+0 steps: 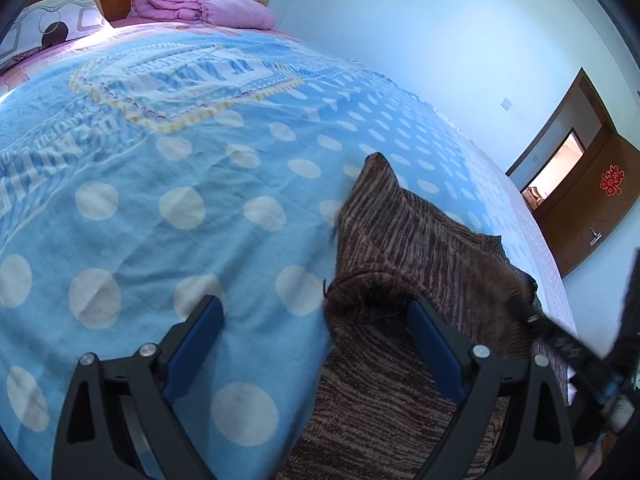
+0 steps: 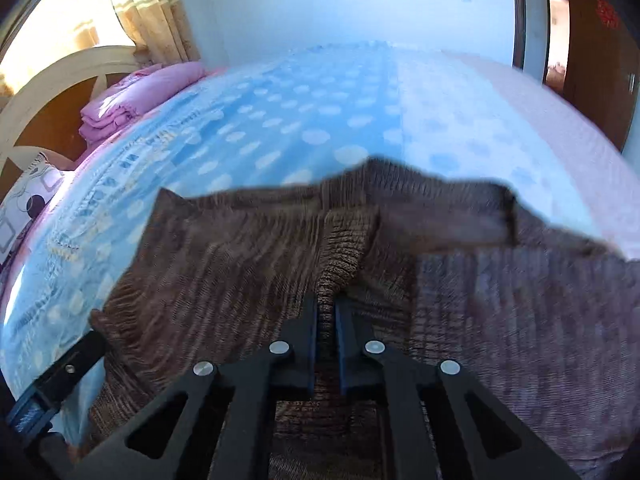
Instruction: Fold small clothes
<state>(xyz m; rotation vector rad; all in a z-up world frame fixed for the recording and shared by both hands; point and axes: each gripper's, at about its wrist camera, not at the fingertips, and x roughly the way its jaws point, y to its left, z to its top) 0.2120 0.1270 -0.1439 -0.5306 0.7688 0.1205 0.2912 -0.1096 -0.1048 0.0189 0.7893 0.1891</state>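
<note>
A brown striped knit garment (image 1: 404, 240) lies on the blue polka-dot bedspread (image 1: 180, 184), partly lifted into a ridge. My left gripper (image 1: 316, 308) is open, its jaws wide apart over the garment's left edge, holding nothing. My right gripper (image 2: 326, 304) is shut on a pinched fold of the knit garment (image 2: 240, 256) and holds that fold raised; the right wrist view is motion-blurred. The right gripper also shows at the right edge of the left wrist view (image 1: 532, 318).
A folded pink quilt (image 1: 200, 2) and a patterned pillow (image 1: 52, 28) lie at the head of the bed by the wooden headboard (image 2: 48, 96). A brown door (image 1: 584, 200) stands open beyond the bed's far side. Curtains (image 2: 152, 12) hang by the window.
</note>
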